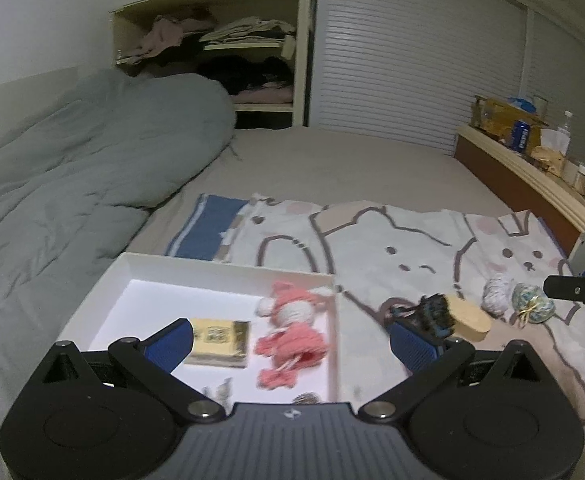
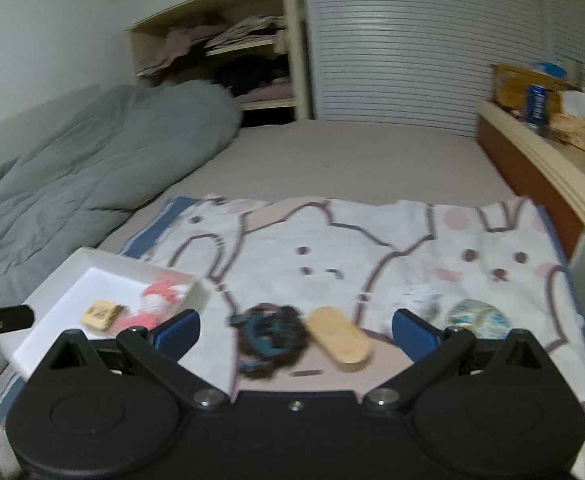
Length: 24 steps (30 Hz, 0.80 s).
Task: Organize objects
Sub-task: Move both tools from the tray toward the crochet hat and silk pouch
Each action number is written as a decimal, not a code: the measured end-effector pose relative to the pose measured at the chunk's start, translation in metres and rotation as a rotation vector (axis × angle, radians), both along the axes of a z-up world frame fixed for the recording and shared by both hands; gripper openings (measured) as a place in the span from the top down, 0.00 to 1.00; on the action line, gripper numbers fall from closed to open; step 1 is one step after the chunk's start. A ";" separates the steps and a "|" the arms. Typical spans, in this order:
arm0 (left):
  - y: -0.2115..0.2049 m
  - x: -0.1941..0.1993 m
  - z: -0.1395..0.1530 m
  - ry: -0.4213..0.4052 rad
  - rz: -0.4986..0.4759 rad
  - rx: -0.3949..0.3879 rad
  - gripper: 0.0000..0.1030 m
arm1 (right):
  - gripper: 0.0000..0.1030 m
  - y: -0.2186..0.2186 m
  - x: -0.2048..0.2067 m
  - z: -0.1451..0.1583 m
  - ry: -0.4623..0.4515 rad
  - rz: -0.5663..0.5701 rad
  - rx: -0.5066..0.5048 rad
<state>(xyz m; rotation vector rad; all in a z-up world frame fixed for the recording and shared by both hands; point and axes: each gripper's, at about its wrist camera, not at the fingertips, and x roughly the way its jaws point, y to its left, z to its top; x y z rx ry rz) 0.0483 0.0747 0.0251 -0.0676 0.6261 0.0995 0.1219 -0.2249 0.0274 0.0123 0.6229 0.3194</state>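
white cardboard walls frame the shallow box (image 1: 228, 266) that sits on the bed at the left edge of the bunny-print blanket (image 1: 392, 248), and my left tool (image 1: 292, 340) hangs right over its near end with both blue pads spread wide and nothing between them. inside the box i see a pink knitted doll (image 1: 292, 332) lying against the right wall and a small yellow packet (image 1: 220, 342) just beside it on the left; a couple of small bits lie at the near edge, too hidden by the tool body for me to name. my right tool (image 2: 296, 330) is likewise wide open and has hold of nothing, held low over the blanket to the right of the box. between its pads, on the blanket, lie a dark blue-and-black hair scrunchie (image 2: 270, 340), blurred, and a tan oval wooden piece (image 2: 340, 338) touching or just beside it on the right. further right rest a pale grey-white ball of yarn (image 1: 498, 298) and a blue-green patterned ball (image 1: 532, 304), close together. the black tip of the right tool pokes into the left camera's view at the far right edge. a grey-green duvet (image 1: 92, 168) is bunched along the left of the bed, an open shelf (image 1: 252, 46) of folded clothes stands behind it, and a wooden headboard ledge (image 1: 532, 176) on the right carries boxes and bottles.
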 end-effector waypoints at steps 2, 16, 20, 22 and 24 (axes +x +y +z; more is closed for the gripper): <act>-0.013 0.008 -0.001 -0.006 -0.023 -0.001 0.00 | 0.00 -0.014 0.004 -0.004 -0.002 -0.037 0.005; -0.091 0.071 -0.031 -0.010 -0.131 -0.031 0.00 | 0.00 -0.094 0.042 -0.046 -0.031 -0.287 -0.029; -0.107 0.088 -0.049 0.001 -0.147 -0.038 0.00 | 0.00 -0.109 0.055 -0.064 -0.037 -0.318 -0.050; -0.112 0.093 -0.059 0.002 -0.163 -0.037 0.00 | 0.00 -0.117 0.061 -0.074 -0.034 -0.338 -0.039; -0.117 0.098 -0.070 -0.008 -0.174 -0.030 0.00 | 0.00 -0.124 0.069 -0.082 -0.027 -0.360 -0.026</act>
